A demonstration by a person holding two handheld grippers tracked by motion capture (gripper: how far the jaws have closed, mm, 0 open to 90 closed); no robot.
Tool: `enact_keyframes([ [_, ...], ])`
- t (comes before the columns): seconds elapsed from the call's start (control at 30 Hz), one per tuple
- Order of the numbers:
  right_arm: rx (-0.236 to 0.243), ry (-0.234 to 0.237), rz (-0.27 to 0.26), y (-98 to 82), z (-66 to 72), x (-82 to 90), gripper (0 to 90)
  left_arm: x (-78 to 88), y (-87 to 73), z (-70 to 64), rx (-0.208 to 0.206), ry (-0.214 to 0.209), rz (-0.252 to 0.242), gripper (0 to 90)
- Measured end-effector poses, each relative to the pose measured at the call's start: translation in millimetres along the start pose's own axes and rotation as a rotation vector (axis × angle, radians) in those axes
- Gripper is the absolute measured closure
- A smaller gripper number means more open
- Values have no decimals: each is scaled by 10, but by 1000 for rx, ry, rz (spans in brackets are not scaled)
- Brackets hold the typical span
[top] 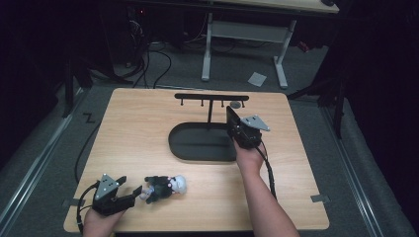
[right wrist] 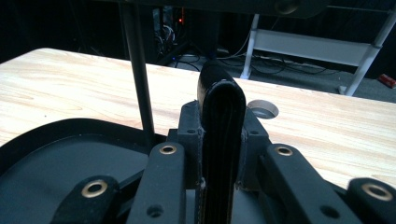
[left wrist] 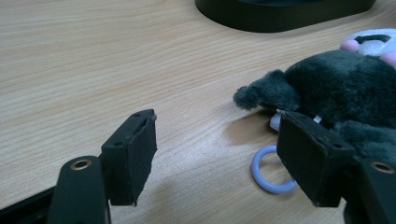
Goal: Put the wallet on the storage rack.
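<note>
1. The right tongs (top: pixel 232 121) are clamped on a flat black strap (right wrist: pixel 221 140), seen edge-on between the pads in the right gripper view. It stands upright above the right end of the oval black tray (top: pixel 197 154).
2. The rack (top: pixel 211 98), a post with a crossbar of small pegs, rises from the tray's far side. It lies just left of and beyond the right tongs, so the pegs are the likely goal, up and away from the person.
3. The strap's long axis runs vertical, roughly parallel to the post (right wrist: pixel 140 74). Hanging it probably calls for lifting its top end to peg height.
4. The left tongs (top: pixel 129 193) stand wide and hold nothing, low over the worktop (top: pixel 148 118) at its near left corner.
5. A dark plush toy (top: pixel 162 186) lies just to their right, its long axis across the worktop. Its pale ring (left wrist: pixel 270 170) sits by one pad, so the left hand is far nearer to it.
</note>
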State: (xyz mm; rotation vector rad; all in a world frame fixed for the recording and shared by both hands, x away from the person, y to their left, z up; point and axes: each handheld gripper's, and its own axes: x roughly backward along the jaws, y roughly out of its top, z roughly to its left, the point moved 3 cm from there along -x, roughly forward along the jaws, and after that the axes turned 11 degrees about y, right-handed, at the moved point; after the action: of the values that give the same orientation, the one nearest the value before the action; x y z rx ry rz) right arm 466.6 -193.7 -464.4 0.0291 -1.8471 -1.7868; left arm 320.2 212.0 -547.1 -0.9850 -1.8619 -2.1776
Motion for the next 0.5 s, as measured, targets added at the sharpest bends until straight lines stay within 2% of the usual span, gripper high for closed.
enact_keyframes([
  [0.17, -7, 3, -7, -14, -6, -65, 759, 4, -4, 2, 3, -5, 1, 291],
  [0.3, -13, 11, 9, -147, 5, -88, 756, 4, -8, 17, 1, 0, 4, 292],
  [0.4, -40, 17, -7, -231, -32, -34, 754, 8, -7, 9, 0, 2, 2, 293],
  [0.5, -53, 25, 0, -314, -92, 56, 749, 4, -10, -6, -4, -4, 4, 294],
])
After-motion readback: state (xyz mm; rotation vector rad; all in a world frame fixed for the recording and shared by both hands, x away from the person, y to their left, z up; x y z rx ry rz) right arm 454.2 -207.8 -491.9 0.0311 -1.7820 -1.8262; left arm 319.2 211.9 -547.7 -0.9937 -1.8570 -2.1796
